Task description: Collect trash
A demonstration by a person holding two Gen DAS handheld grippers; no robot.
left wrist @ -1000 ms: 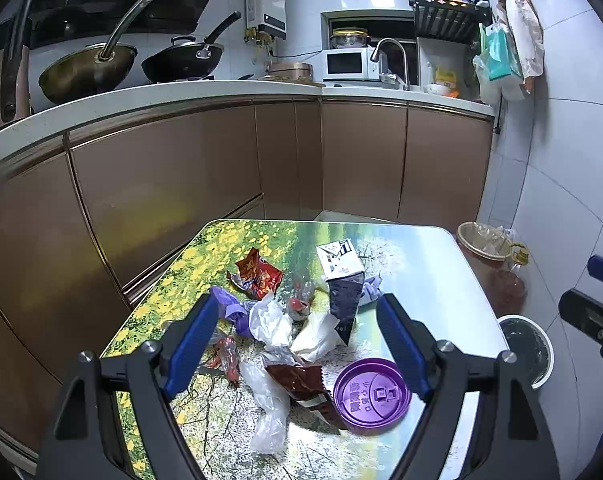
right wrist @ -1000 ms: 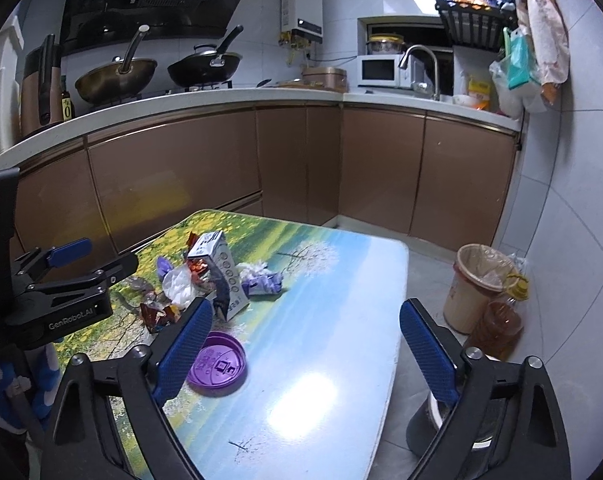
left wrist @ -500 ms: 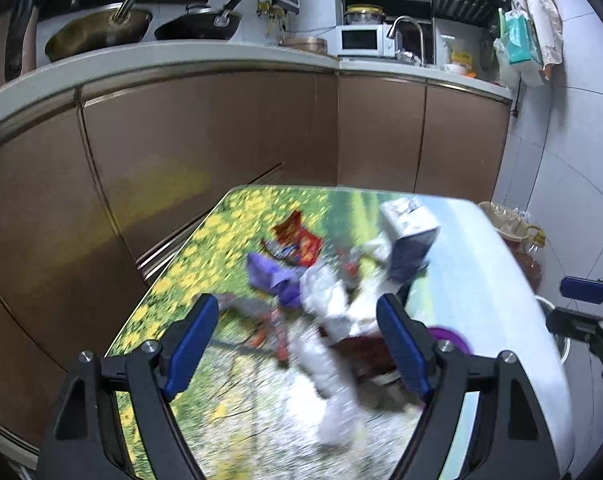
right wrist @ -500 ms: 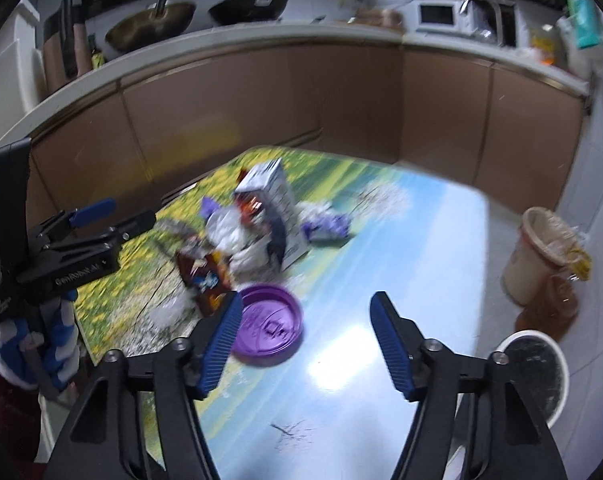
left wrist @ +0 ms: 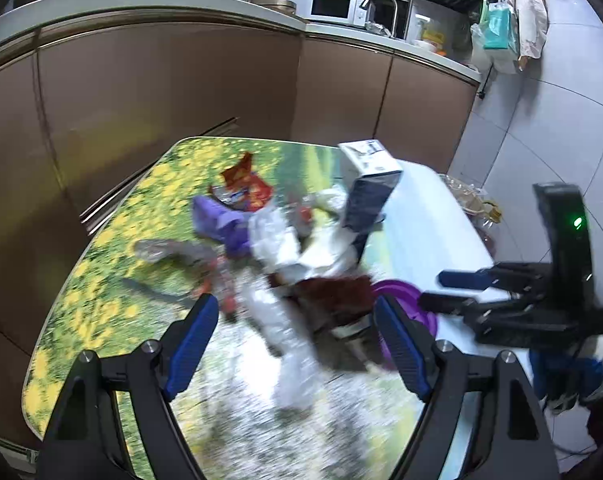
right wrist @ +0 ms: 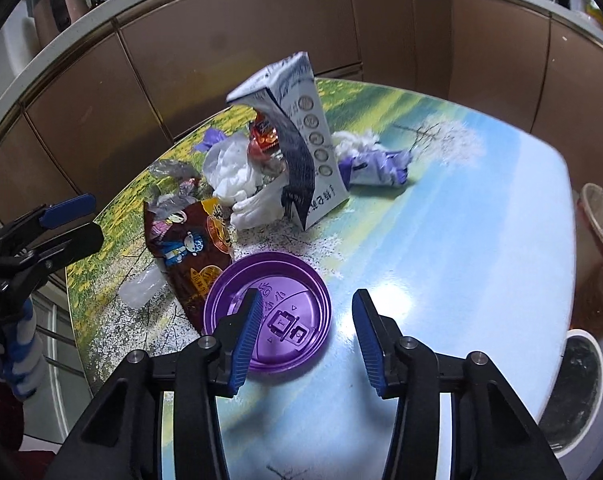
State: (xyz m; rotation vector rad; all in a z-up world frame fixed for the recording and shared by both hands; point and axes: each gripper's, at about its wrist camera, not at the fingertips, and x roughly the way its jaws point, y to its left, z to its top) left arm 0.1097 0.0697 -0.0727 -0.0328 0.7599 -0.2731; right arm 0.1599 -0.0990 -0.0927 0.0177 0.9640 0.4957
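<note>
A heap of trash lies on the printed table (right wrist: 481, 240): a purple plastic lid (right wrist: 277, 312), a brown snack wrapper (right wrist: 189, 248), a milk carton (right wrist: 301, 144), white plastic bags (right wrist: 233, 168) and a purple wrapper (right wrist: 377, 168). My right gripper (right wrist: 305, 336) is open and low over the lid, its left finger above the lid's near side. My left gripper (left wrist: 293, 344) is open above a clear plastic bag (left wrist: 285, 336) and the brown wrapper (left wrist: 333, 296). The carton (left wrist: 369, 184) stands behind. The left wrist view is blurred.
Brown cabinets (left wrist: 161, 92) run behind the table. A lined bin (right wrist: 601, 216) and a white bucket (right wrist: 577, 384) stand on the floor at the right. The right gripper shows in the left wrist view (left wrist: 453, 292).
Both grippers have moved forward and down toward the trash. The right gripper's jaws have narrowed and now hang over the purple lid.
</note>
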